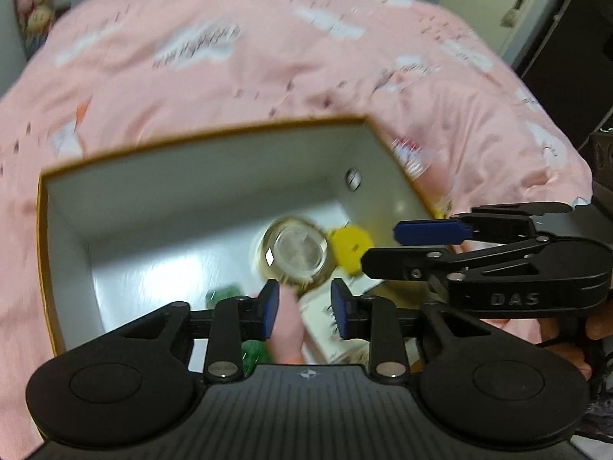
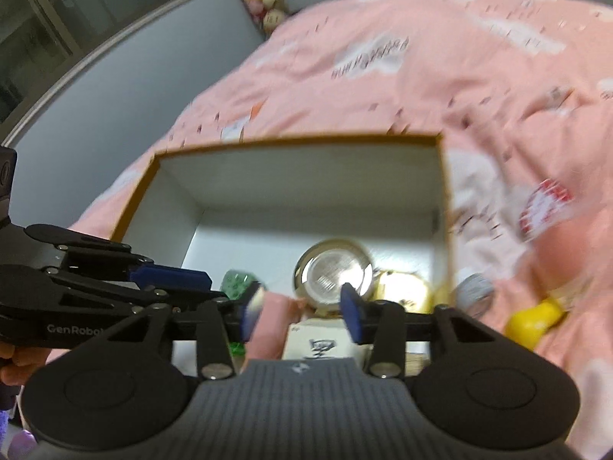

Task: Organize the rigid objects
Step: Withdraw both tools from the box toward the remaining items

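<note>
An open box [image 1: 214, 161] with white inner walls and a brown rim sits on a bed covered by a pink quilt [image 1: 268, 57] printed with white clouds. Both tools hang over the box opening, pointing down into it. The left tool [image 1: 302, 310] has its blue pads spread apart, released, with nothing pinched between them; a pink item [image 1: 287, 329] lies in the box below the gap, toward the pad at 9 o'clock. The right tool [image 2: 302, 314] is likewise released, its pads parted over a white carton [image 2: 322, 341] with dark print. On the box floor, a round glass jar [image 2: 333, 276] with a shiny lid stands near the wall at 3 o'clock, a yellow round piece [image 1: 350, 249] just beside it on that side, and a green object [image 2: 237, 283] at about 9 o'clock from the jar. Outside the box, at 3 o'clock in the right wrist view, a yellow rounded thing [image 2: 534, 324], a grey-capped item [image 2: 475, 289] and a red-and-white packet [image 2: 544, 207] lie on the quilt, all motion-blurred. Each tool shows in the other's camera, side on, close beside it.
</note>
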A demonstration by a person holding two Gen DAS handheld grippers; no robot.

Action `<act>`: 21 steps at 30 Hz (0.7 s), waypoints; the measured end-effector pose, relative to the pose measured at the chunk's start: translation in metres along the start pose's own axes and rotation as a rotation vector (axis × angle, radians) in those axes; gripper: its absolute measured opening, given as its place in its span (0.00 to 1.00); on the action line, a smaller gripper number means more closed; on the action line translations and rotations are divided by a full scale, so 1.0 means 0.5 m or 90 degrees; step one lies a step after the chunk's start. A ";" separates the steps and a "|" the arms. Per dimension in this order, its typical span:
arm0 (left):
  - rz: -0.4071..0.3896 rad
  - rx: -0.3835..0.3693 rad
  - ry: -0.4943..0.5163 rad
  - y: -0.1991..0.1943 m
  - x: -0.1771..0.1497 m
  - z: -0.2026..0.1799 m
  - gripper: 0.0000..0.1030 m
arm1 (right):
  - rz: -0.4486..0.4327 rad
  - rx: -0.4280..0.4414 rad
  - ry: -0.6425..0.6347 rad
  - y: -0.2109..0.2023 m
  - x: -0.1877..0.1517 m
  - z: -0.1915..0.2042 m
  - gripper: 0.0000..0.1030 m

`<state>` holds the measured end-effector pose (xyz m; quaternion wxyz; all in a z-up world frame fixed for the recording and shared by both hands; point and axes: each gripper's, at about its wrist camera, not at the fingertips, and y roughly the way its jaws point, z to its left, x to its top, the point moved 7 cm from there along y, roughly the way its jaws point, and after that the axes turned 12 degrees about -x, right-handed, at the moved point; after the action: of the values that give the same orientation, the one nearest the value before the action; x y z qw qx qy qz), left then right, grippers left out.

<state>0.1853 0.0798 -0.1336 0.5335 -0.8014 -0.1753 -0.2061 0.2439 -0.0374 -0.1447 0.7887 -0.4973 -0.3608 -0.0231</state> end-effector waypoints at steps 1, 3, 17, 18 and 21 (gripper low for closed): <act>-0.007 -0.004 0.016 0.001 0.008 -0.014 0.36 | -0.015 -0.004 0.003 -0.013 0.003 -0.008 0.52; -0.018 -0.012 0.053 0.004 0.023 -0.042 0.36 | -0.047 -0.016 0.013 -0.044 0.008 -0.033 0.55; -0.003 -0.087 0.276 0.136 0.105 -0.231 0.39 | -0.044 -0.197 0.176 -0.072 -0.060 -0.307 0.44; 0.004 -0.092 0.285 0.153 0.111 -0.240 0.40 | -0.036 -0.202 0.184 -0.065 -0.070 -0.319 0.44; 0.019 -0.097 0.291 0.207 0.127 -0.256 0.56 | -0.022 -0.203 0.199 -0.034 -0.083 -0.342 0.39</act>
<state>0.2727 -0.0730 -0.1375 0.5004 -0.7741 -0.0221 -0.3872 0.3000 -0.1965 -0.1979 0.7457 -0.6000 -0.2345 -0.1700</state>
